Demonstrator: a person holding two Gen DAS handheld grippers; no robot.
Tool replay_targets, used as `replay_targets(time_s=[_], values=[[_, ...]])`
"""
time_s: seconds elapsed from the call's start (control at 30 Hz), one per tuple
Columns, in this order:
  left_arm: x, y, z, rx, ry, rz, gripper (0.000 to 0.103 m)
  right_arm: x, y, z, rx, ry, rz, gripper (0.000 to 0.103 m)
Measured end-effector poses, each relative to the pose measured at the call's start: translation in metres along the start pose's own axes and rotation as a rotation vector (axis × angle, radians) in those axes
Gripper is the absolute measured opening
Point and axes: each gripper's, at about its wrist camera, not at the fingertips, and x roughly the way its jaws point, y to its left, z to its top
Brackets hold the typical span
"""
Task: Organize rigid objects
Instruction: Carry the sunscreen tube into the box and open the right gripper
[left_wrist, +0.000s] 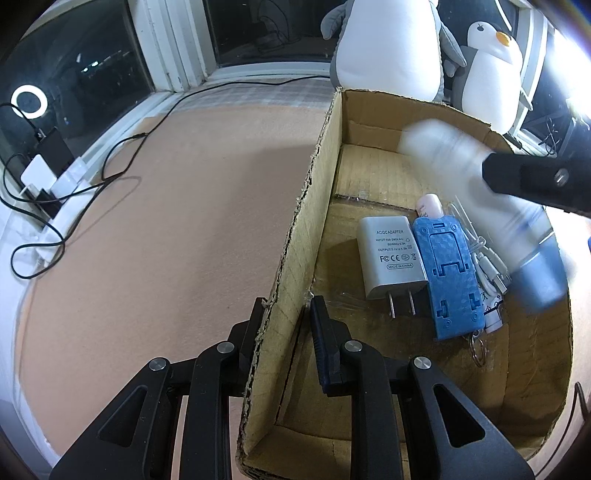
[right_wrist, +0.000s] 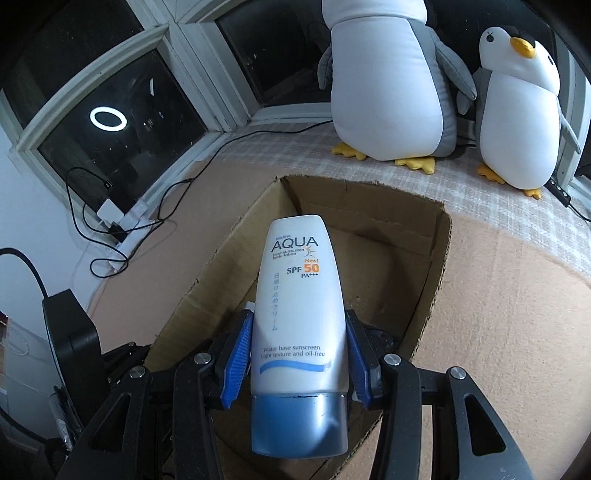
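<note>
So my left gripper (left_wrist: 286, 325) is clamped on the cardboard box (left_wrist: 306, 206) wall to steady it, while my right gripper (right_wrist: 299, 354) squeezes the sunscreen tube (right_wrist: 299, 310), cap toward me, above the box for dropping in.

At twelve o'clock I see two plush penguins (right_wrist: 391, 85) standing on a checked cloth (right_wrist: 461, 184). At nine, black cables (right_wrist: 155, 206) trail across the pink worktop (left_wrist: 166, 221) below dark windows (right_wrist: 110, 110) reflecting a ring light (right_wrist: 108, 119).

Pinkish surface (left_wrist: 166, 221) under cardboard box (left_wrist: 295, 236), black cable (left_wrist: 110, 173), plush penguins (right_wrist: 388, 85).
</note>
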Motion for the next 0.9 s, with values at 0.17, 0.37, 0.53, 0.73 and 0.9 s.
replay_targets(time_s=[0.17, 0.37, 0.53, 0.73, 0.9], values=[[0.000, 0.000, 0.000, -0.001, 0.000, 0.000, 0.020, -0.006, 0.002, 0.005, -0.006, -0.017, 0.015, 0.064], [0.000, 0.000, 0.000, 0.001, 0.001, 0.001, 0.020, -0.009, -0.001, 0.004, 0.004, -0.026, 0.009, 0.064], [0.000, 0.000, 0.000, 0.001, 0.001, 0.003, 0.020, -0.018, -0.006, 0.003, 0.000, -0.045, -0.001, 0.064], [0.000, 0.000, 0.000, 0.001, 0.001, 0.003, 0.020, -0.030, -0.018, 0.003, 0.009, -0.067, -0.021, 0.064], [0.000, 0.000, 0.000, 0.002, 0.001, 0.004, 0.020, -0.043, -0.034, 0.000, 0.015, -0.087, -0.057, 0.064]])
